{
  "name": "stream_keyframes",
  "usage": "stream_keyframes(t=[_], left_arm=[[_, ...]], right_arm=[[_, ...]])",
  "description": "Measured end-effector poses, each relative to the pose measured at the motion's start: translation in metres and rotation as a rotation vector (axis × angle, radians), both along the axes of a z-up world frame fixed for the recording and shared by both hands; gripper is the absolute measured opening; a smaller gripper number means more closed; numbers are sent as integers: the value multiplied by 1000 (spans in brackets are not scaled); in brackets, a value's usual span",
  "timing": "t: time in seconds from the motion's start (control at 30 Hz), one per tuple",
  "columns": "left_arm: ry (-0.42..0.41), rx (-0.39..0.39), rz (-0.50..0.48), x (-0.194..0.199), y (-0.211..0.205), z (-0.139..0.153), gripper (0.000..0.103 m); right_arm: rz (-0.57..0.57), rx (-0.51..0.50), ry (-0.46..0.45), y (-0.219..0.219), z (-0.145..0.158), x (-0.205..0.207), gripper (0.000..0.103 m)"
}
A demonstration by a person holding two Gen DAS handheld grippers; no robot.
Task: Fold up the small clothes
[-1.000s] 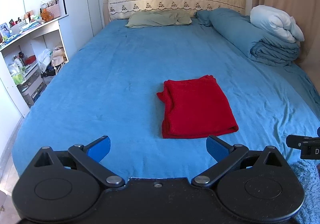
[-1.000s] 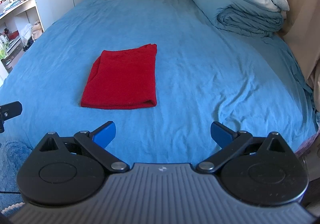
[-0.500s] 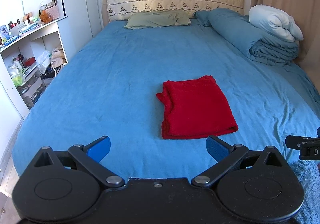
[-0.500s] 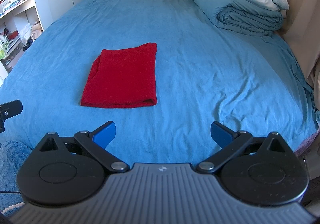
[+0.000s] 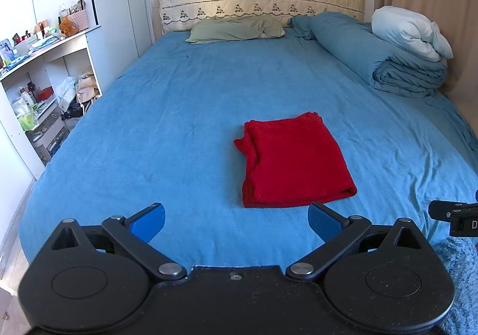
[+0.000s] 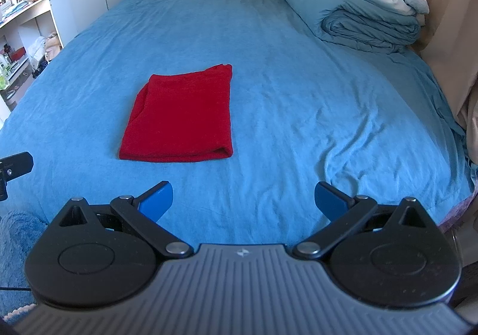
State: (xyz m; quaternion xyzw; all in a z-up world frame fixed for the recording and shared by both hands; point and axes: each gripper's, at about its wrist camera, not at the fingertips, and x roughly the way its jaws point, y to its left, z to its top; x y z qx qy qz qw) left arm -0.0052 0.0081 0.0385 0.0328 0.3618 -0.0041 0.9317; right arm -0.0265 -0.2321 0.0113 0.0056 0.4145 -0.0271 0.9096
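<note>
A red garment [image 5: 294, 160] lies folded into a flat rectangle on the blue bed sheet [image 5: 179, 126], near the foot of the bed. In the right wrist view the red garment [image 6: 182, 118] is ahead and to the left. My left gripper [image 5: 236, 220] is open and empty, held over the bed's near edge, just short of the garment. My right gripper [image 6: 243, 199] is open and empty, further right and a little further back from the garment. Neither gripper touches the cloth.
A rolled blue duvet with a pale pillow [image 5: 397, 51] lies along the bed's right side. A green pillow [image 5: 236, 29] lies by the headboard. White shelves with clutter [image 5: 38, 90] stand left of the bed. A curtain [image 6: 448, 6] hangs at the right.
Both views have drifted very slightly; the garment and the open grippers stand as before.
</note>
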Motion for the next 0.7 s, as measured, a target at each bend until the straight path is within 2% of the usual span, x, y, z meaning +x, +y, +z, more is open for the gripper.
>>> stream_keyframes(t=[0.37, 0.53, 0.7], left_arm=[[-53, 31, 12, -5, -3, 4, 103], [-68, -9, 16, -7, 1, 8, 103], [-80, 3, 15, -7, 0, 9, 103]], right_arm=[[-6, -7, -9, 5, 2, -3, 103], [-10, -6, -13, 5, 3, -4, 103], [-12, -6, -20, 5, 5, -5, 103]])
